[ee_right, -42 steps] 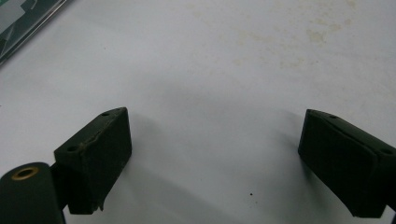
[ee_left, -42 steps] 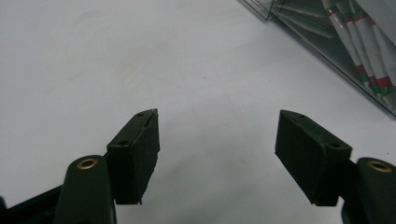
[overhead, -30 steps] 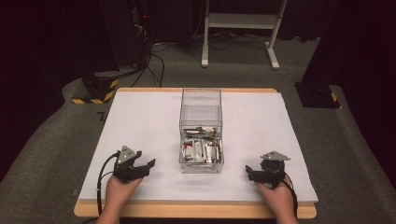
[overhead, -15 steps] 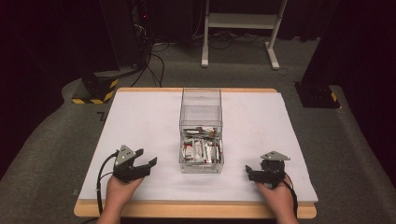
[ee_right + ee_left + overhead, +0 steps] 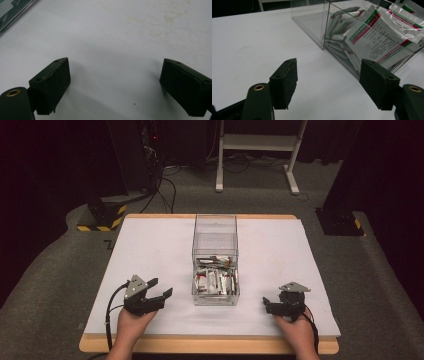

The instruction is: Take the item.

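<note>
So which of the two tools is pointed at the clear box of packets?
The left tool. Its open jaws angle toward the clear box holding the packets, which loom just ahead in the left gripper view. The right tool faces bare white table.

The high view looks down on the table (image 5: 150, 250); both gripper views skim it closely (sharing its white top).

Honestly nothing's readable here, the sachets (image 5: 377, 40) in the clear box (image 5: 317, 22) have printed lines but they're too blurry to make out.
</note>
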`<state>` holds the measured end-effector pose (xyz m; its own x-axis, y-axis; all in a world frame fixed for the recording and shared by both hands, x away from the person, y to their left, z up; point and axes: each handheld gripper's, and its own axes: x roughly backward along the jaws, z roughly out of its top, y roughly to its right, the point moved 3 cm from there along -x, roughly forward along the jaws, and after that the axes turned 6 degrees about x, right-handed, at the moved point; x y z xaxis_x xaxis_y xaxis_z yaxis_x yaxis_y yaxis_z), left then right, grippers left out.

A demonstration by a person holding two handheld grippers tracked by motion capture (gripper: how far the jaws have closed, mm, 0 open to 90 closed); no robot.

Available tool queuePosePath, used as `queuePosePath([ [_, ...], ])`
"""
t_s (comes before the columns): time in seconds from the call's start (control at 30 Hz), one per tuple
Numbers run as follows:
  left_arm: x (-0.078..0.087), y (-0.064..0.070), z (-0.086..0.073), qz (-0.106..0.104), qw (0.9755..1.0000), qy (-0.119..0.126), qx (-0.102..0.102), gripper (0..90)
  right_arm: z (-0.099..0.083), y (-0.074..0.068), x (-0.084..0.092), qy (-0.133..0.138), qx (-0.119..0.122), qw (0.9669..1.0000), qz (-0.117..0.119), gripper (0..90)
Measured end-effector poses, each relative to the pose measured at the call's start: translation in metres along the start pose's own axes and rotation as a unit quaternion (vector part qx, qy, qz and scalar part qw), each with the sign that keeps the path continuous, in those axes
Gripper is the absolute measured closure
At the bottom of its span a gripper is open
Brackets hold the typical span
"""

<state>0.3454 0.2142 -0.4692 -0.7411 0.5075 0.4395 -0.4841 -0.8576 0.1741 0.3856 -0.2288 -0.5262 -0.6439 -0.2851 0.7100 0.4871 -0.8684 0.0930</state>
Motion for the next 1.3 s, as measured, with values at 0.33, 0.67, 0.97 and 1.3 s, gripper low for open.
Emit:
queuePosePath([
  [0.33,0.002,0.010,0.008,-0.016,0.9997,0.017,0.005,31.9,0.000,0.000,0.000,0.000,0.000,1.0000,0.000,9.3],
  [0.67,-0.003,0.020,0.010,-0.030,0.9994,0.016,0.005,32.2,0.000,0.000,0.000,-0.001,0.000,1.0000,0.000,9.3],
  [0.97,-0.007,0.033,0.013,-0.040,0.9991,0.013,-0.004,32.6,0.000,0.000,0.000,-0.001,0.000,1.0000,0.000,9.3],
  [1.3,-0.012,0.047,0.021,-0.046,0.9988,0.015,-0.009,33.1,0.000,0.000,0.000,0.000,0.000,1.0000,0.000,9.3],
])
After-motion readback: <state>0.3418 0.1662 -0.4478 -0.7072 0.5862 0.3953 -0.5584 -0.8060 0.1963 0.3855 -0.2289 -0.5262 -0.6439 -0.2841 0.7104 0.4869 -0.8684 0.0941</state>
